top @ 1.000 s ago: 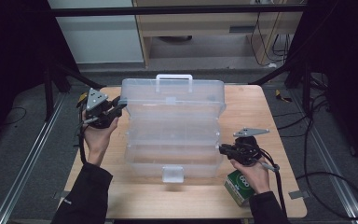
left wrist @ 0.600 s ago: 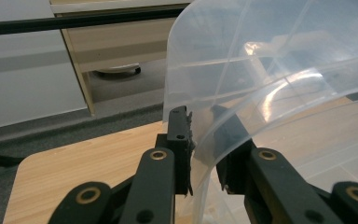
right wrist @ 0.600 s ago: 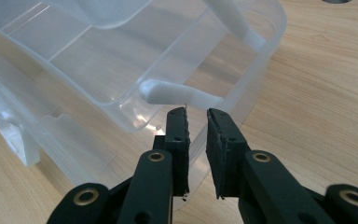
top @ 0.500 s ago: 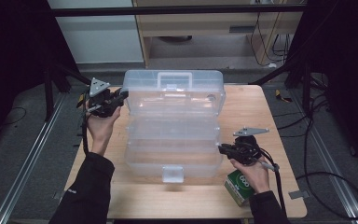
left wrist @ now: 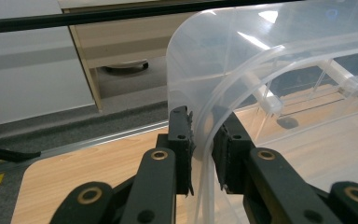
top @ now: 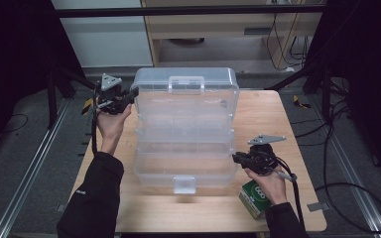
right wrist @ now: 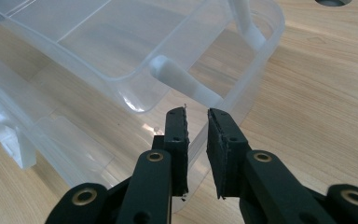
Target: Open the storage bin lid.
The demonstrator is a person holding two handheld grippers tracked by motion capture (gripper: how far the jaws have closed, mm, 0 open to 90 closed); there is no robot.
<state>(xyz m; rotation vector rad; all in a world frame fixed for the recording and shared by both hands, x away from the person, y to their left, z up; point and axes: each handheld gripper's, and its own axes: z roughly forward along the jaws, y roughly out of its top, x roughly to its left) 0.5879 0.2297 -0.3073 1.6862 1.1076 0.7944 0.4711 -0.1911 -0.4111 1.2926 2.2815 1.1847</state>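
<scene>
A clear plastic tiered storage box stands spread open on the wooden table. Its lid, which carries a handle, is raised at the far end. My left gripper is at the lid's left corner and is shut on the lid's side wall. In the left gripper view the curved wall of the lid runs between the pads of my left gripper. My right gripper is at the near right corner of the box, shut on the base's wall. The right gripper view shows my right gripper astride that wall, with an inner tray beyond it.
A small green carton lies on the table under the right hand, near the front right corner. A white latch sticks out at the box's near side. Dark frame posts and cables surround the table, and a cabinet stands behind it.
My left gripper has carried the lid away toward the far edge and slightly up, spreading the tiers further. The right gripper has stayed at the base.
</scene>
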